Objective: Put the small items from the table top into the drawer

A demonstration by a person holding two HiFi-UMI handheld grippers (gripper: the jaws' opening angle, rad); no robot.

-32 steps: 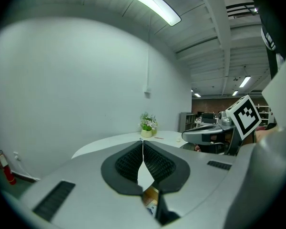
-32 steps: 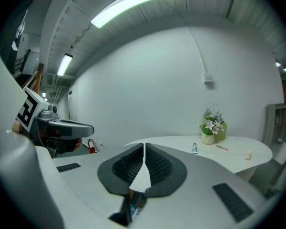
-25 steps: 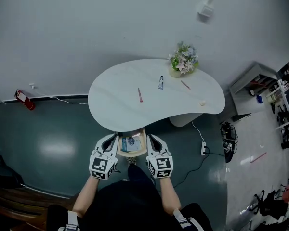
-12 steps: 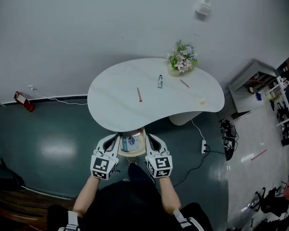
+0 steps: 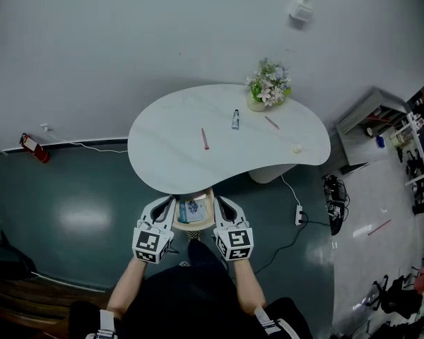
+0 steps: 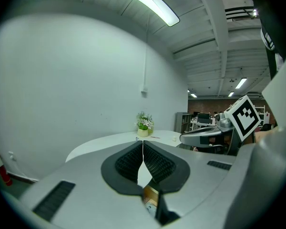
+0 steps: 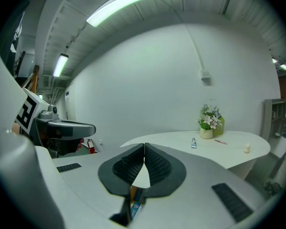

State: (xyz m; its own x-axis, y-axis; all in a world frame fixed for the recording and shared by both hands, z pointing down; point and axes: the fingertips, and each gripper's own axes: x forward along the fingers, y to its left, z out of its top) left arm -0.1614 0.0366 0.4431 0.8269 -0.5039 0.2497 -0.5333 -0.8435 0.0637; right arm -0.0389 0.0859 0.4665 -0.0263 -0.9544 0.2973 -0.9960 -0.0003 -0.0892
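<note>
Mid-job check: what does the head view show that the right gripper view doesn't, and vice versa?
Head view only: the pink pen left of the tube, and the open drawer from above, between the left gripper and right gripper. Right gripper view only: its jaws meeting with nothing between, and the ceiling light. Both: the flower pot, the tube, the second pen and the small white item on the table.

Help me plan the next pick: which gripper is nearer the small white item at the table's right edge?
Right. The right gripper flanks the right side of the drawer, nearer the white item; the left gripper flanks its left side, farther off.
</note>
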